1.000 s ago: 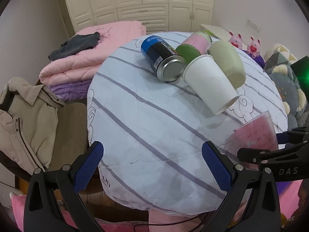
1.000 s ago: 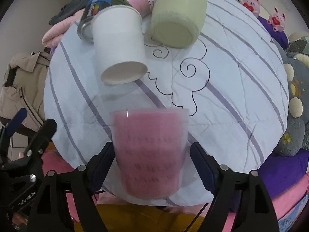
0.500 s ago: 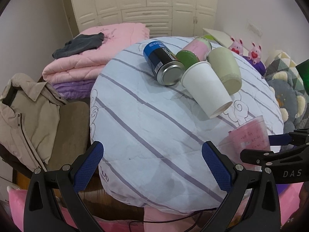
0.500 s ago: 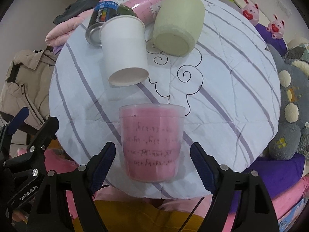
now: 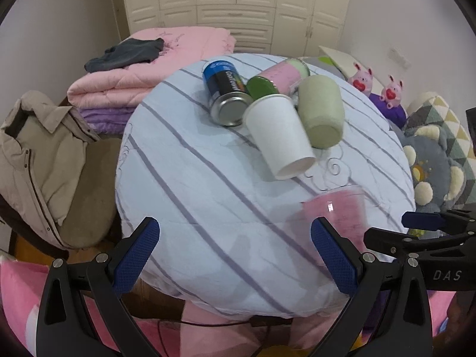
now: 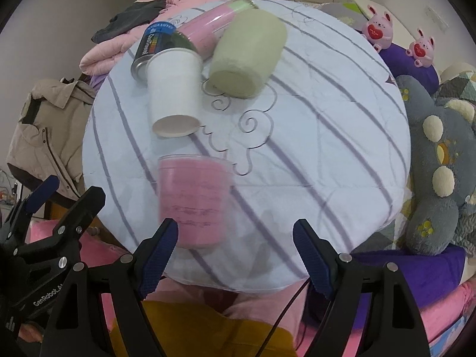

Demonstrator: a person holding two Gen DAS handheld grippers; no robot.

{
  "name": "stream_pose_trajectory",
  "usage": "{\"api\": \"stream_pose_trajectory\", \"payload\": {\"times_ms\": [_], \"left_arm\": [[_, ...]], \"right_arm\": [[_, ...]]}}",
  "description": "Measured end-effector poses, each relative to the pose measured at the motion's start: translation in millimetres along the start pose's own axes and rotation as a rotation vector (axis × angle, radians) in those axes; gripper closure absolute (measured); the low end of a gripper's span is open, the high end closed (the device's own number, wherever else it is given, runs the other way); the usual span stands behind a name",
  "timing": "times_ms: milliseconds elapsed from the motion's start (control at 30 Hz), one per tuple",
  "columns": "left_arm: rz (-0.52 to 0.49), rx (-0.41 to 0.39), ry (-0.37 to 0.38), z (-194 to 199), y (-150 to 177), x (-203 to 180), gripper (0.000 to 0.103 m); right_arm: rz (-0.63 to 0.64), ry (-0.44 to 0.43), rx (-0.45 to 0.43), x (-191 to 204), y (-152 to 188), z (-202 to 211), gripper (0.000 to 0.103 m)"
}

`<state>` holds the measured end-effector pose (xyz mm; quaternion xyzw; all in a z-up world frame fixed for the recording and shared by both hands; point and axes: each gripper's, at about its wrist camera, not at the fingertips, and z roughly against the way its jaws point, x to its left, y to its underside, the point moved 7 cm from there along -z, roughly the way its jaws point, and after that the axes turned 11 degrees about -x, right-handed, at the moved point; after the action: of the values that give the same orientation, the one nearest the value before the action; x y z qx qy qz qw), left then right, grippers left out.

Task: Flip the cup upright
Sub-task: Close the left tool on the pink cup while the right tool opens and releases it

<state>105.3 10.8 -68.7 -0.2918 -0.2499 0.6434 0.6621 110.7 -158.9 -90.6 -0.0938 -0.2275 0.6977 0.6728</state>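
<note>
A clear pink plastic cup (image 6: pixel 195 199) stands mouth up near the front edge of the round striped table (image 6: pixel 327 136); it also shows in the left wrist view (image 5: pixel 336 217). My right gripper (image 6: pixel 235 255) is open and empty, with the cup just beyond its left finger, not between the jaws. My left gripper (image 5: pixel 235 258) is open and empty at the table's front edge, left of the cup. A white paper cup (image 5: pixel 279 136), a pale green cup (image 5: pixel 321 113), a blue-black can (image 5: pixel 226 92) and a pink bottle (image 5: pixel 279 77) lie on their sides at the back.
Folded pink quilts (image 5: pixel 148 68) with dark cloth lie behind the table. A beige jacket (image 5: pixel 35 154) hangs on the left. Plush cushions (image 6: pixel 440 172) and two pink toy figures (image 6: pixel 377 29) crowd the right side.
My right gripper has let go of the pink cup and drawn back to the right; the cup now stands on the table. Both cameras have pulled back from the table.
</note>
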Motion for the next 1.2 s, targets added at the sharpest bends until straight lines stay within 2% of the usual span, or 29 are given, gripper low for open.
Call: {"api": "stream_pose_trajectory", "payload": {"times_ms": [233, 400, 633, 833, 1067, 1200], "left_arm": [[-0.003, 0.028, 0.003, 0.9, -0.3, -42.7, 0.000], [0.034, 0.062, -0.002, -7.3, 0.7, -60.1, 0.000], [0.068, 0.138, -0.005, -23.9, 6.4, -76.0, 0.000], [0.051, 0.186, -0.025, -39.1, 8.6, -89.3, 0.000], [0.054, 0.242, -0.033, -56.1, 12.0, -96.1, 0.000], [0.068, 0.290, -0.064, -65.4, 17.3, -92.0, 0.000]], "right_arm": [[0.006, -0.035, 0.003, -29.3, -6.3, 1.6, 0.022], [0.010, -0.024, -0.001, -53.1, -13.0, 1.2, 0.022], [0.017, -0.051, 0.004, -73.1, -19.9, -7.4, 0.022], [0.001, -0.075, 0.030, -87.9, -21.3, -21.3, 0.022], [-0.012, -0.090, 0.064, -97.8, -17.5, -32.5, 0.022], [-0.032, -0.101, 0.076, -102.8, -18.1, -37.3, 0.022]]}}
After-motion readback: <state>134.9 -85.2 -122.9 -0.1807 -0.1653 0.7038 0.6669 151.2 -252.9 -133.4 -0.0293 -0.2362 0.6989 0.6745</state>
